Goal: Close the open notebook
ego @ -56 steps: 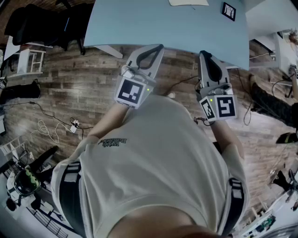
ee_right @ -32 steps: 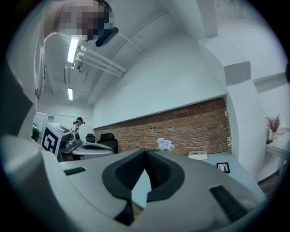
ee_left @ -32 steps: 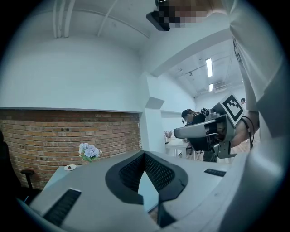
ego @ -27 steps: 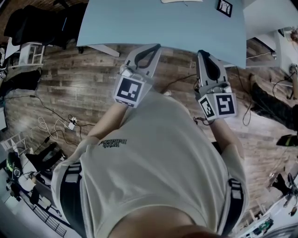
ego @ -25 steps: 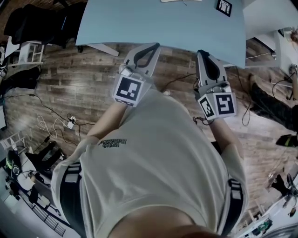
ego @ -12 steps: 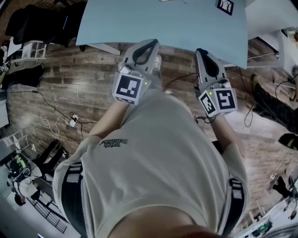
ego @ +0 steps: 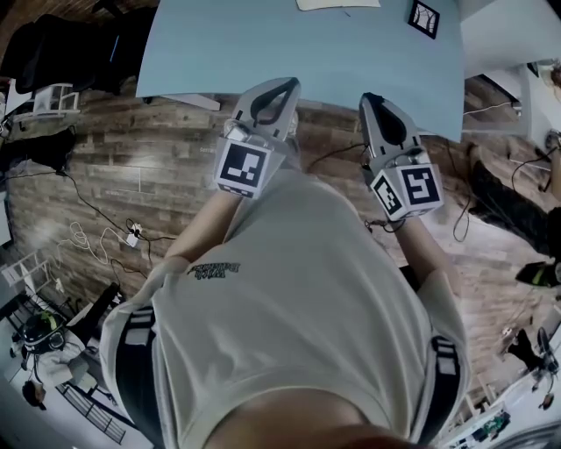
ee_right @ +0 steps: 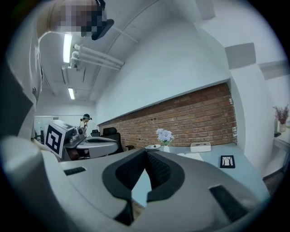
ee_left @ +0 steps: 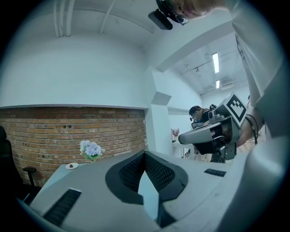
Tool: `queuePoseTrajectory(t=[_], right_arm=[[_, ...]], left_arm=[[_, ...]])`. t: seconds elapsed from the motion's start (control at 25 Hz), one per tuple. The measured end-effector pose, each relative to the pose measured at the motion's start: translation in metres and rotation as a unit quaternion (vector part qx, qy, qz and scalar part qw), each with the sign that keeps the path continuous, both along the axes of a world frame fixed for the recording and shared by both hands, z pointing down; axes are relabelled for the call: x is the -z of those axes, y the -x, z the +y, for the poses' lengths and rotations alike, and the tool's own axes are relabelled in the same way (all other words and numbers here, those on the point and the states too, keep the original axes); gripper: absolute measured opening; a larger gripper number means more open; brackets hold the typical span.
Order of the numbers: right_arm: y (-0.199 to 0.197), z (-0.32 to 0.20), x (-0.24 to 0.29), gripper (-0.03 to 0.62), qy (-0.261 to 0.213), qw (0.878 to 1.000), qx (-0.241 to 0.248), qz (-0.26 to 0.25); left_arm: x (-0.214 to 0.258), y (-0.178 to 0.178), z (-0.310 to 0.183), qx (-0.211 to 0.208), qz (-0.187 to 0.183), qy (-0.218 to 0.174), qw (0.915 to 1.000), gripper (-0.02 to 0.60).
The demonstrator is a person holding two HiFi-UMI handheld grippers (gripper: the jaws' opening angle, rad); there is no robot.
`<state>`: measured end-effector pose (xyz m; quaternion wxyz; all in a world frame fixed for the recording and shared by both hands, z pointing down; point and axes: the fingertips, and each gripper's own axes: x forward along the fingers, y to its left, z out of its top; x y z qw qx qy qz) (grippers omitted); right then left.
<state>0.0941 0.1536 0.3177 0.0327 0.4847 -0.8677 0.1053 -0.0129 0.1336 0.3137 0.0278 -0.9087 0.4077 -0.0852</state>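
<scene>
the open notebook [ego: 337,3] is cut off at the table's [ego: 289,44] far edge; left gripper [ego: 282,84] and right gripper [ego: 375,98] both clenched, empty.

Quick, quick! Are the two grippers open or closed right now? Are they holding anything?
Left gripper: closed, tips together, holding nothing.
Right gripper: closed, tips together, holding nothing.

The white-paged open notebook [ee_right: 194,156] lies flat with its spread pages facing up on the pale blue rectangular table [ego: 263,44]. It is well back from the table's near edge and slightly right of its middle. The head view shows only its near margin.
</scene>
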Motion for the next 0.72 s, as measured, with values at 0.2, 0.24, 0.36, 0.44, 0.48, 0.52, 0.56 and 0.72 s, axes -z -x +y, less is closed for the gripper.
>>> queuePoseTrajectory(t=[0.2, 0.24, 0.36, 0.44, 0.48, 0.52, 0.56, 0.72], right_arm=[[0.005, -0.033, 0.0, 0.003, -0.004, 1.0, -0.009, 0.0], [0.008, -0.039, -0.001, 0.003, -0.002, 1.0, -0.009, 0.0], [0.015, -0.058, -0.006, 0.003, 0.009, 1.0, -0.01, -0.002], [0.016, -0.072, -0.007, 0.003, 0.012, 1.0, -0.016, -0.004], [0.015, -0.079, -0.007, 0.003, 0.012, 1.0, -0.02, -0.005], [0.014, -0.087, -0.006, 0.003, 0.011, 1.0, -0.024, -0.006], [0.014, -0.095, -0.006, 0.003, 0.011, 1.0, -0.027, -0.006], [0.021, -0.124, -0.005, 0.003, 0.015, 0.999, -0.036, -0.003]], left_arm=[[-0.005, 0.005, -0.035, -0.005, -0.018, -0.003, 0.9998, 0.012], [-0.007, 0.007, -0.042, -0.007, -0.02, -0.001, 0.9998, 0.012], [-0.012, 0.012, -0.064, -0.009, -0.014, 0.016, 0.9997, 0.012], [-0.013, 0.013, -0.08, -0.011, -0.013, 0.02, 0.9996, 0.012], [-0.014, 0.013, -0.088, -0.013, -0.013, 0.022, 0.9996, 0.012], [-0.014, 0.013, -0.096, -0.015, -0.013, 0.023, 0.9995, 0.012], [-0.014, 0.013, -0.105, -0.017, -0.013, 0.023, 0.9995, 0.012], [-0.013, 0.018, -0.133, -0.028, -0.013, 0.026, 0.9992, 0.012]])
